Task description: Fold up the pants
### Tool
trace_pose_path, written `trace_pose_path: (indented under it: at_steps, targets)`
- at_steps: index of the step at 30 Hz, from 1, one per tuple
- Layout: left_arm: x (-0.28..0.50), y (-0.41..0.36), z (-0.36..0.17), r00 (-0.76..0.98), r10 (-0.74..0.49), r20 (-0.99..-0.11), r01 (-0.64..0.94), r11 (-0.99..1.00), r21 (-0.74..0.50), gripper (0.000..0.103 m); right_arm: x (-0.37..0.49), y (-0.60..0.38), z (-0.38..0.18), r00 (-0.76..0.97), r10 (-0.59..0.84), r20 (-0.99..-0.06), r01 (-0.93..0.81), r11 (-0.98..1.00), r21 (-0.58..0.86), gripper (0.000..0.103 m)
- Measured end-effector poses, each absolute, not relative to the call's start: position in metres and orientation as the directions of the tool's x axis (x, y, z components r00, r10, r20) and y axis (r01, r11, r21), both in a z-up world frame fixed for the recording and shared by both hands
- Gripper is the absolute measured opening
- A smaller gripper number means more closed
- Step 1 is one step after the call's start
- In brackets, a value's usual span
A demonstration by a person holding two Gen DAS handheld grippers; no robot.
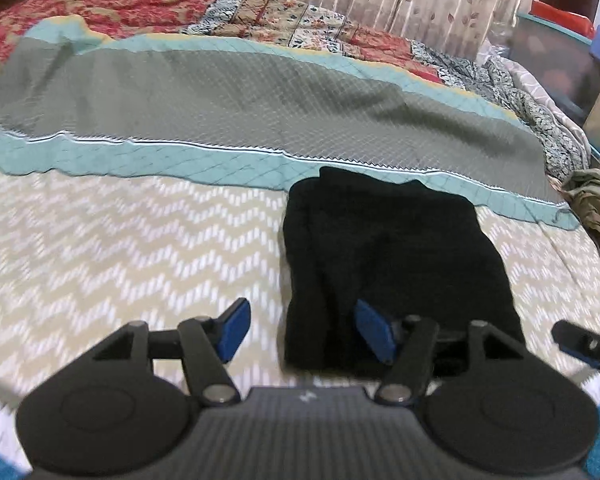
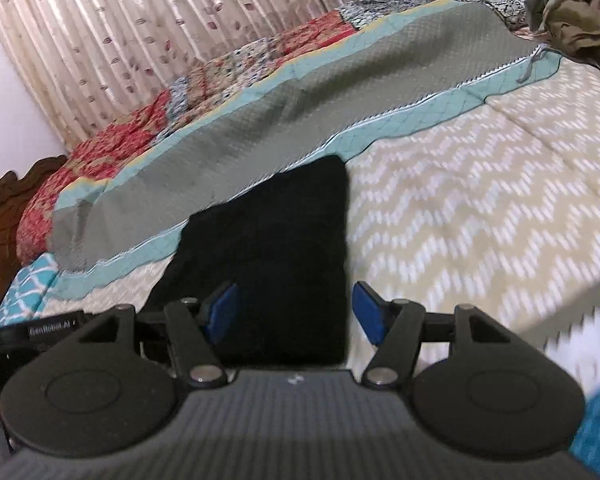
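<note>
Black pants (image 1: 388,264) lie folded into a compact bundle on the zigzag bedspread (image 1: 120,240), their far end touching the teal-edged grey quilt (image 1: 220,104). My left gripper (image 1: 306,330) and right gripper (image 2: 294,312) both hang spread wide above the near edge, holding nothing

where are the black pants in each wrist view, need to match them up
Left wrist: the black pants lie folded right of centre on the chevron bedsheet, ahead of the open left gripper.
Right wrist: the black pants lie at centre, between the open right gripper fingers.
Shared landmark: the grey blanket with a teal border just beyond the pants' far edge.
</note>
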State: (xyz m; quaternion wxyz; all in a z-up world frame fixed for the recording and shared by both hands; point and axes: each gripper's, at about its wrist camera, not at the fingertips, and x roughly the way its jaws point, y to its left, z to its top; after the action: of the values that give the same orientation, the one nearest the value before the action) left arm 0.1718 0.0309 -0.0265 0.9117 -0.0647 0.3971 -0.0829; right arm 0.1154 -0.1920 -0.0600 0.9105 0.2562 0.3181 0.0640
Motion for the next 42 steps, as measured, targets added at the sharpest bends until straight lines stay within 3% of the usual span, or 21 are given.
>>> trace_pose_path:
  at_steps: [4,7,11,13,14,17,23,32,42]
  targets:
    - [0.136,0.030,-0.017,0.655,-0.213,-0.725,0.104,0.976,-0.193,0.065,0.091,-0.173,-0.050,0.760,0.295,-0.579,0.024,0.878,0.478,0.066]
    - [0.110,0.026,-0.011,0.659,-0.196,-0.726,0.103,0.980,-0.171,0.078,0.070,-0.163,-0.041,0.753,0.300,-0.585,0.000,0.890,0.457,0.066]
    - [0.079,0.021,-0.004,0.662,-0.173,-0.729,0.094,0.984,-0.148,0.085,0.041,-0.156,-0.032,0.748,0.285,-0.600,0.010,0.898,0.439,0.066]
    - [0.066,0.019,0.000,0.659,-0.171,-0.732,0.089,0.985,-0.150,0.092,0.028,-0.155,-0.029,0.746,0.274,-0.607,0.021,0.901,0.433,0.066]
    - [0.060,0.019,0.001,0.661,-0.170,-0.731,0.087,0.985,-0.151,0.102,0.021,-0.155,-0.028,0.744,0.271,-0.611,0.029,0.900,0.435,0.067]
    - [0.044,0.017,0.006,0.667,-0.155,-0.729,0.085,0.988,-0.132,0.103,0.005,-0.154,-0.030,0.728,0.265,-0.632,0.064,0.892,0.448,0.073]
    - [0.021,0.015,0.009,0.679,-0.126,-0.723,0.074,0.992,-0.103,0.103,-0.014,-0.155,-0.032,0.692,0.281,-0.665,0.099,0.876,0.473,0.076]
    - [0.005,0.005,0.022,0.728,0.005,-0.686,0.047,0.997,0.058,0.103,-0.026,-0.153,-0.016,0.722,0.296,-0.625,0.093,0.854,0.511,0.081]
    - [0.007,0.003,0.021,0.752,0.035,-0.658,0.033,0.995,0.091,0.103,-0.031,-0.152,-0.018,0.733,0.268,-0.625,0.104,0.864,0.492,0.083]
